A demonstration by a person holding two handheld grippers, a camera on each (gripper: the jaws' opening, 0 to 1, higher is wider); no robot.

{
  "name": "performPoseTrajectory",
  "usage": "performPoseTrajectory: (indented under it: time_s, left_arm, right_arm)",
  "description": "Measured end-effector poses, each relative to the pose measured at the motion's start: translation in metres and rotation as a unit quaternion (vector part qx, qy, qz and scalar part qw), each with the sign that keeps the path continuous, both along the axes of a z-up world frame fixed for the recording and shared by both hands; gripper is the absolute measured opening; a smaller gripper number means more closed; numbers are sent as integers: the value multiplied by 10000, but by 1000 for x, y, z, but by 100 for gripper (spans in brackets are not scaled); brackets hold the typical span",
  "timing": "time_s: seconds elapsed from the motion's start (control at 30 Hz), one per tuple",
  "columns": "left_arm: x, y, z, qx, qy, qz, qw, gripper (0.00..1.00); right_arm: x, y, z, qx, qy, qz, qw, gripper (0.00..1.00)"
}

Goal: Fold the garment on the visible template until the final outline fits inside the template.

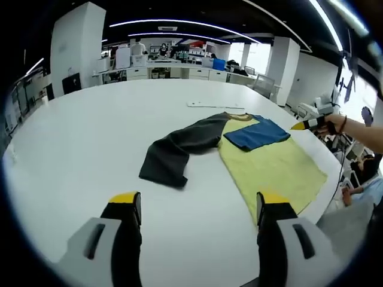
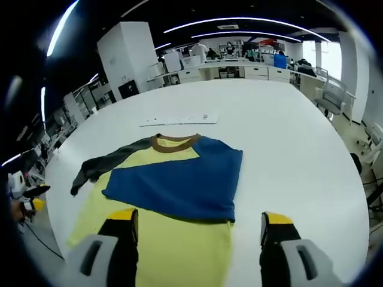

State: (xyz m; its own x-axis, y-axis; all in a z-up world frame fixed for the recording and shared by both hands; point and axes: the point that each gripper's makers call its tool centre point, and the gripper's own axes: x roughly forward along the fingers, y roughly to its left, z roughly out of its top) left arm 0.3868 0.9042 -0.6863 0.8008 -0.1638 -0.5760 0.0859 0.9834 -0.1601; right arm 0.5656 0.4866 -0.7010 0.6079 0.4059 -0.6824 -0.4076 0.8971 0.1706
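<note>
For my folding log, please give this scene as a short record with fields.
garment: yellow shirt, brown collar, flat on white table
blue sleeve: folded across the chest
dark sleeve: spread out to the side
left gripper: open, above table, holding nothing
right gripper: open, over shirt
template: cannot tell

Right hand-held gripper [image 2: 199, 224] hovers with jaws spread apart over the garment [image 2: 173, 197]. Garment lies flat on white bench [image 2: 287, 137]: yellow body, blue sleeve folded across chest, dark sleeve extended toward the bench's left edge, brown collar.
</note>
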Motion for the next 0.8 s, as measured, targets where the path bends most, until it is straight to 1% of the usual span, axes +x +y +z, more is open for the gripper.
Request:
performPoseTrajectory:
  time_s: [0.07,0.2,0.3,0.33,0.4,0.43,0.5,0.6,0.67,0.8]
  left_arm:
    - [5,3,2,70,-94,10,9999,72]
    - [11,11,-1,166,-14,113,9998,69]
    - [16,16,-4,76,-34,244,9997,66]
    - [18,18,-6,69,-20,300,9995,65]
    - [20,20,-9,-8,-8,389,9992,64]
    - [22,22,-11,-62,-12,441,9990,64]
    - [26,25,-14,-142,-1,557,9983,62]
    - [30,29,-18,-231,6,710,9972,58]
    - [34,31,-23,-303,30,768,9966,55]
    - [40,32,-31,-300,105,897,9955,50]
  right_arm:
    - [-4,4,9,-7,-118,135,9998,89]
    - [-15,11,22,49,-278,352,9990,95]
    - [-25,14,30,95,-348,460,9983,97]
    - [-27,15,34,204,-417,481,9978,98]
    - [-32,15,39,345,-411,492,9973,100]
    - [-34,15,42,379,-456,513,9969,99]
    - [-39,14,46,376,-499,558,9965,99]
    - [-48,13,54,389,-654,654,9949,100]
    - [-54,13,56,343,-727,749,9939,100]
    - [-66,13,59,167,-893,981,9910,100]
